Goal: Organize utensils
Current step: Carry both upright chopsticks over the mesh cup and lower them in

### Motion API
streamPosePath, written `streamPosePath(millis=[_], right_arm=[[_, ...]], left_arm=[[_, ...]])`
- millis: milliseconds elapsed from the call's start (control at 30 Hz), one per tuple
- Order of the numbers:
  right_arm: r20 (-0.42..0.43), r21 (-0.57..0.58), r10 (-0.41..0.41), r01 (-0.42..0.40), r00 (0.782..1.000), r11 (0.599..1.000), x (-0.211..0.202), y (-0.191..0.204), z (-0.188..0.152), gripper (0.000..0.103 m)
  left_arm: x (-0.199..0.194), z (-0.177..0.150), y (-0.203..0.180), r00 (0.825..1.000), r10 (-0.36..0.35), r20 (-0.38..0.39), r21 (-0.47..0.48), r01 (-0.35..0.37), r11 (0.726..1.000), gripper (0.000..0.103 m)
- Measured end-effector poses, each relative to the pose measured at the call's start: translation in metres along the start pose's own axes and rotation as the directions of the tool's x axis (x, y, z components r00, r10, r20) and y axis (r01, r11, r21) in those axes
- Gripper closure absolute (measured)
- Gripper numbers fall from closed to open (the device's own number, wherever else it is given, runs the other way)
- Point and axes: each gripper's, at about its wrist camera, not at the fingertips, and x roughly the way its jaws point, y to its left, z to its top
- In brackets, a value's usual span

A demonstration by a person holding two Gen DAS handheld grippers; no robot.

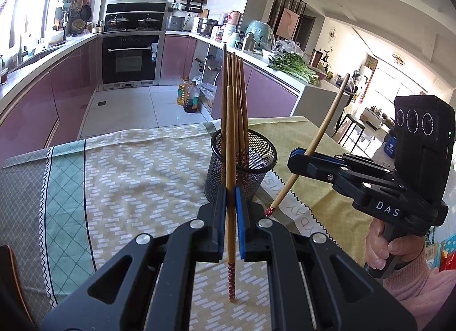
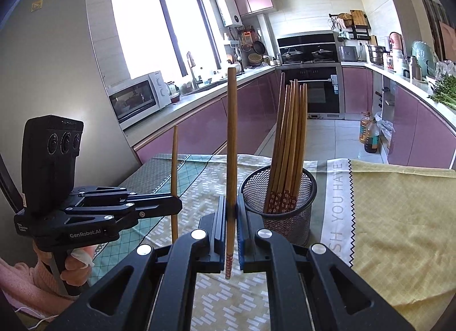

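My left gripper is shut on one wooden chopstick, which stands nearly upright with its red patterned end pointing down. Just behind it stands a black mesh cup holding several more chopsticks. My right gripper is to the right of the cup, shut on a slanted chopstick. In the right wrist view, the right gripper clamps its upright chopstick just left of the mesh cup. The left gripper is further left, with its thin chopstick.
The cup stands on a table covered by a green patterned cloth and a yellow cloth. A hand in a pink sleeve holds each gripper handle. Beyond the table's far edge are the kitchen floor, oil bottles and purple cabinets.
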Motion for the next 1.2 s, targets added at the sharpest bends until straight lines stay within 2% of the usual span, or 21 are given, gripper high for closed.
streamPosePath(millis=[1200], right_arm=[[0.05, -0.034, -0.019, 0.02, 0.999, 0.999, -0.002, 0.004, 0.019, 0.097]], left_arm=[[-0.013, 0.019, -0.008, 0.998, -0.013, 0.054, 0.036, 0.011, 0.999, 0.095]])
